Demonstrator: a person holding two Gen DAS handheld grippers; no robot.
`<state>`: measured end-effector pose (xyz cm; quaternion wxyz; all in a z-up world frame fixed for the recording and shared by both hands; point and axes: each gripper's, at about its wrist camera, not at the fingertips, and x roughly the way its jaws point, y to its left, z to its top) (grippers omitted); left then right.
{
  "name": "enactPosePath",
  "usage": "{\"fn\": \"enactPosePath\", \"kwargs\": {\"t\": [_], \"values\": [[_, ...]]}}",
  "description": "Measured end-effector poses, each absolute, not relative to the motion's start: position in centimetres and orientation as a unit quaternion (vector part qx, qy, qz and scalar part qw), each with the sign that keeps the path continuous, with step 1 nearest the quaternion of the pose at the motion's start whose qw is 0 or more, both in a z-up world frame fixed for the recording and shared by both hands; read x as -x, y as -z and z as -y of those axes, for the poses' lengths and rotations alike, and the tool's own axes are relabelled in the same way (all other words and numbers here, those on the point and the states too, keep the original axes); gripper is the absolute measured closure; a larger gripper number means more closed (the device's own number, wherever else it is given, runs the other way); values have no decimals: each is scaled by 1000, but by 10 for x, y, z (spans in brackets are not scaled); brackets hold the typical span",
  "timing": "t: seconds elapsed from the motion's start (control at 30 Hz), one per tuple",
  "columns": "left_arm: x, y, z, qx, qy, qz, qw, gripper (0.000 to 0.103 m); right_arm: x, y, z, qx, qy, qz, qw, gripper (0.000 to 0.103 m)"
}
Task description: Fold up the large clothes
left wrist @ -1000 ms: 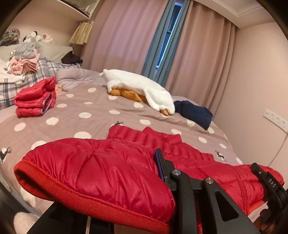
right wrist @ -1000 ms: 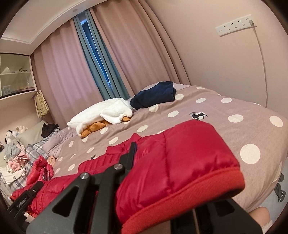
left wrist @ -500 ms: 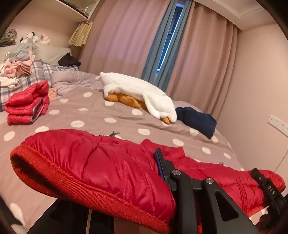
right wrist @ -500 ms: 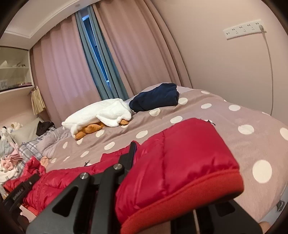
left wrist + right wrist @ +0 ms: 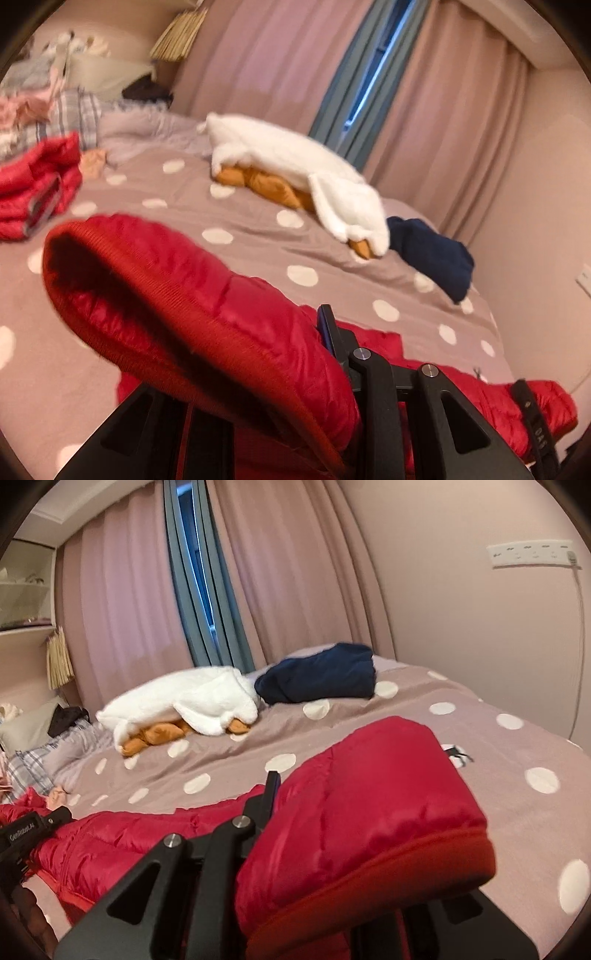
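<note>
The bed (image 5: 258, 236), under a dotted cover, carries the whole job, and most of it looks unfinished. The red jacket (image 5: 207, 317) in hand stretches across the near edge of the bed, its body lying on the cover between the two grippers, with each end lifted clear. The left gripper (image 5: 295, 354) is clamped on one cuffed end, which bulges up over its jaws; the right gripper (image 5: 295, 812) is clamped on the other cuffed end in the same way, jaws narrow with the padded cloth pinched between them. I judge this to be the start of a fold: both ends raised to be carried over the body, with the crease not yet laid and the flattening left to do. Farther up the bed, a white garment (image 5: 295, 166) lies loose over something orange, and a navy garment (image 5: 317, 675) sits in a rough heap just beside it; both seem to await folding. Only the red bundle (image 5: 33, 184) on the left looks folded already. A mixed pile (image 5: 26, 99) by the pillows is too blurred to judge.
</note>
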<state>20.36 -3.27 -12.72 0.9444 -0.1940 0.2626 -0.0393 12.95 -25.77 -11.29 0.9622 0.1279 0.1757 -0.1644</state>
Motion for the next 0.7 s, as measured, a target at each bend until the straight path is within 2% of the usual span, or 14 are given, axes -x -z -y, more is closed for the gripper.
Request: {"fn": "enactPosePath", "kwargs": {"t": [0.13, 0.27, 0.33, 0.37, 0.4, 0.43, 0.47, 0.53, 0.7], "values": [[-247, 159, 29, 216, 16, -297, 930, 77, -178, 132, 270, -129, 158, -214, 955, 86], [-268, 185, 28, 221, 3, -325, 919, 75, -211, 148, 277, -131, 159, -247, 947, 74], [-274, 187, 27, 224, -1, -334, 916, 72, -215, 149, 278, -133, 152, -243, 949, 57], [-275, 185, 25, 228, 0, -332, 915, 66, -215, 147, 279, -134, 148, -237, 951, 49], [-275, 183, 24, 234, 2, -327, 916, 62, -214, 145, 279, -136, 149, -229, 952, 28], [-274, 181, 21, 241, 3, -321, 916, 50, -213, 142, 280, -137, 156, -219, 954, 10], [-270, 178, 17, 253, 1, -308, 917, 37, -211, 139, 281, -136, 162, -208, 955, 5], [-271, 175, 12, 267, 6, -294, 918, 27, -210, 133, 282, -137, 175, -194, 955, 4], [-263, 161, 14, 226, -50, -279, 932, 24, -216, 136, 284, -144, 181, -213, 949, 5]]}}
